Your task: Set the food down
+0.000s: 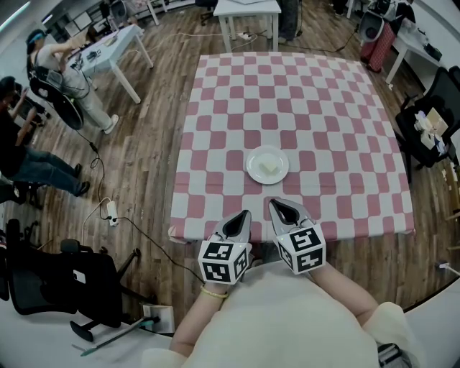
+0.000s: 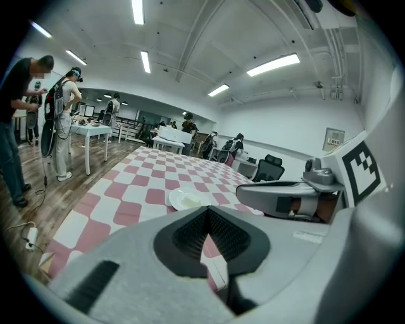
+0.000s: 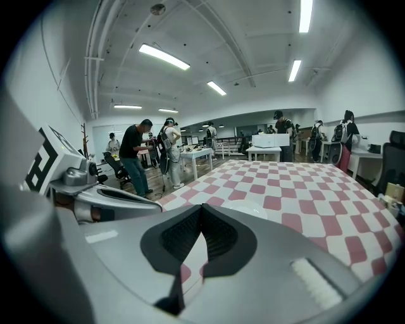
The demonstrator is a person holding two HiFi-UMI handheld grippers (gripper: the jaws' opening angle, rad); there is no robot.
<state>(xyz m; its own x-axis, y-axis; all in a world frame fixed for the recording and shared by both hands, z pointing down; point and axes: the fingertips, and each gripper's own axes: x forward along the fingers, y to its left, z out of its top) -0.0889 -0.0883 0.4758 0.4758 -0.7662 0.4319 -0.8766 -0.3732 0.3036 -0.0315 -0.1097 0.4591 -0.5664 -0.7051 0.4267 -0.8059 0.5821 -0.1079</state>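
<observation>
A white plate (image 1: 267, 165) lies on the red-and-white checked tablecloth (image 1: 302, 100), near its front middle. A small pale piece of food (image 1: 268, 168) rests on the plate. Both grippers hang side by side over the table's front edge, short of the plate. My left gripper (image 1: 244, 214) is shut with nothing in it, and my right gripper (image 1: 274, 203) is shut and empty too. The left gripper view looks past its closed tips (image 2: 207, 210) to the plate (image 2: 187, 200), with the right gripper (image 2: 285, 197) alongside. In the right gripper view the closed tips (image 3: 201, 207) point toward the plate (image 3: 248, 206).
Wooden floor surrounds the table. A black office chair (image 1: 57, 277) and a cable with a power strip (image 1: 111, 210) lie at the left. People stand by a white table (image 1: 118, 47) at the far left. Another white table (image 1: 248, 14) stands behind, and a chair with a bag (image 1: 428, 126) stands right.
</observation>
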